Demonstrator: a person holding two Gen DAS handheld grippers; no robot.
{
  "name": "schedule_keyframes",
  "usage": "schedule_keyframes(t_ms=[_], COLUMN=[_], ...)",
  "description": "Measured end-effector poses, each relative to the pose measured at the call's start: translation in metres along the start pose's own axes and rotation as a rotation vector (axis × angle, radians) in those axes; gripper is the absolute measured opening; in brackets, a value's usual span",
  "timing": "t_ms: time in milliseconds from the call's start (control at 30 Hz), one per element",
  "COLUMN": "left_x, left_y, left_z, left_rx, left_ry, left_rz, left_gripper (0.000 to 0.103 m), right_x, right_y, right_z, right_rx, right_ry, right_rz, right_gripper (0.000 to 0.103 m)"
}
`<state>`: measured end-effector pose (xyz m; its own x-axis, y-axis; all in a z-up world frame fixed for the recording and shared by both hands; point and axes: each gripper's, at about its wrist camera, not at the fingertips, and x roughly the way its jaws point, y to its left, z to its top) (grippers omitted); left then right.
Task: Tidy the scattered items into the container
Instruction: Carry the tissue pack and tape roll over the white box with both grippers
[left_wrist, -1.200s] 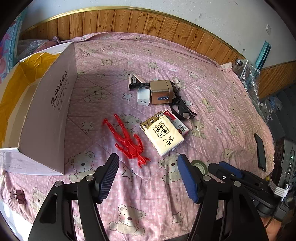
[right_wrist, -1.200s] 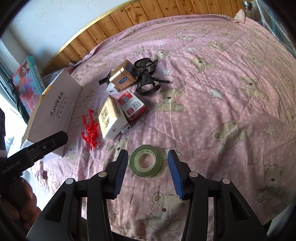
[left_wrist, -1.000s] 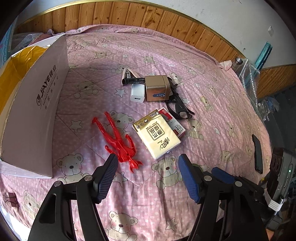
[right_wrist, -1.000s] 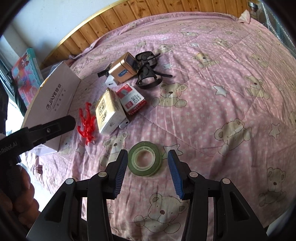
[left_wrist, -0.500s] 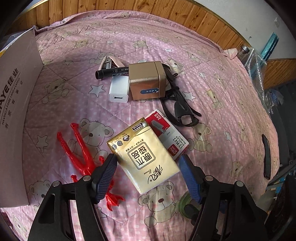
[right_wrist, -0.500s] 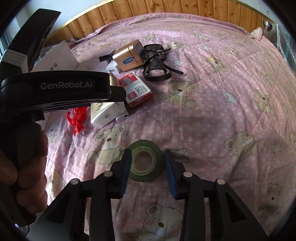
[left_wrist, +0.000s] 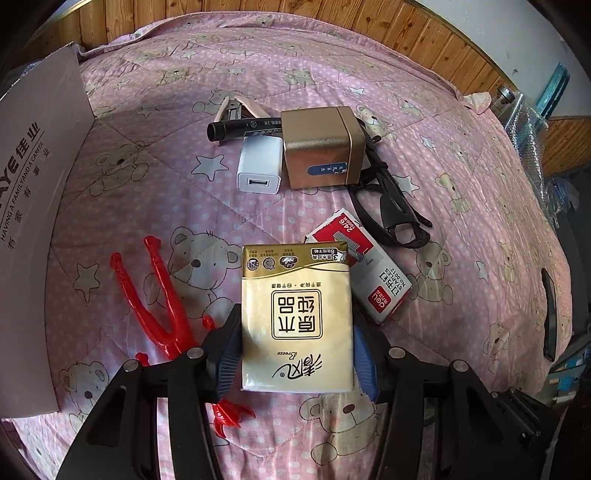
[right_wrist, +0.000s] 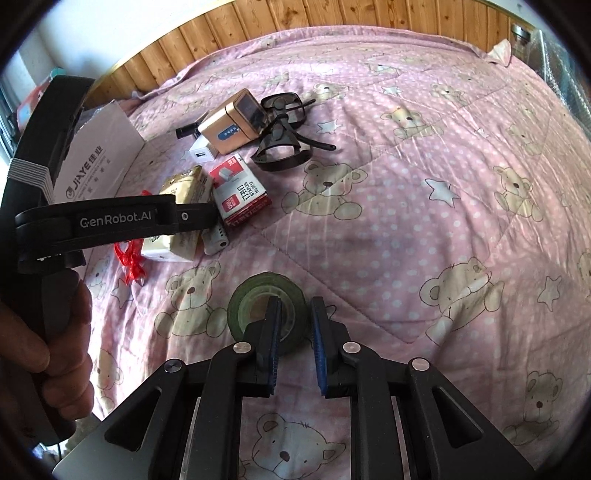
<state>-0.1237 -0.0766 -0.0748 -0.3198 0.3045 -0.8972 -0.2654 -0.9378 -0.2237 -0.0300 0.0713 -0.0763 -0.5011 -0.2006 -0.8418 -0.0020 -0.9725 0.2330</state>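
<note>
- Bed (left_wrist: 461, 122) w/ pink bear-print quilt carries everything; wood panelling behind its far edge
- Cardboard box (left_wrist: 33, 192), white side w/ print, stands at bed's left edge; open top not in view here
- Left gripper (left_wrist: 297, 354): pads touch both long sides of tissue pack (left_wrist: 295, 321), clenched on it; pack lies flat on quilt nr the near edge; a hand (right_wrist: 48, 354) holds this gripper's grip in the right wrist view
- Right gripper (right_wrist: 295, 338): one finger inside the ring of green tape roll (right_wrist: 267, 314), the other outside it; jaws narrow, grasping roll wall; roll on quilt nr the near edge
- Red plastic figure (left_wrist: 155, 295) just left of pack, partly under left finger
- Red/white staples box (left_wrist: 369, 273) touching pack's right side
- Gold box (left_wrist: 319, 147) mid-bed; white charger (left_wrist: 258, 166) just beside it on the left; black marker (left_wrist: 240, 127) behind charger
- Black glasses (left_wrist: 391, 206) right of gold box
</note>
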Motion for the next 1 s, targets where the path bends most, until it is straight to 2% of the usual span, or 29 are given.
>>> schedule_keyframes(t_ms=[133, 167, 200, 567, 1000], left_x=[0.004, 0.004, 0.003, -0.014, -0.042], left_y=[-0.011, -0.013, -0.013, -0.015, -0.008], left_z=[-0.001, -0.002, -0.002, -0.007, -0.012], left_rx=[0.046, 0.056, 0.060, 0.072, 0.061], left_ry=[-0.003, -0.008, -0.014, -0.031, -0.070], left_rz=[0.026, 0.031, 0.027, 0.023, -0.006], left_gripper=[0.065, 0.057, 0.053, 0.052, 0.052], right_x=[-0.001, -0.001, -0.002, -0.014, -0.014], right_y=[0.000, -0.002, -0.004, -0.015, -0.015], right_z=[-0.002, -0.001, -0.001, 0.000, -0.001], right_rx=[-0.008, -0.003, 0.004, 0.074, 0.088], right_ry=[-0.004, -0.002, -0.002, -0.024, -0.018], right_rz=[0.013, 0.020, 0.029, 0.080, 0.110], right_gripper=[0.017, 0.016, 0.016, 0.016, 0.016])
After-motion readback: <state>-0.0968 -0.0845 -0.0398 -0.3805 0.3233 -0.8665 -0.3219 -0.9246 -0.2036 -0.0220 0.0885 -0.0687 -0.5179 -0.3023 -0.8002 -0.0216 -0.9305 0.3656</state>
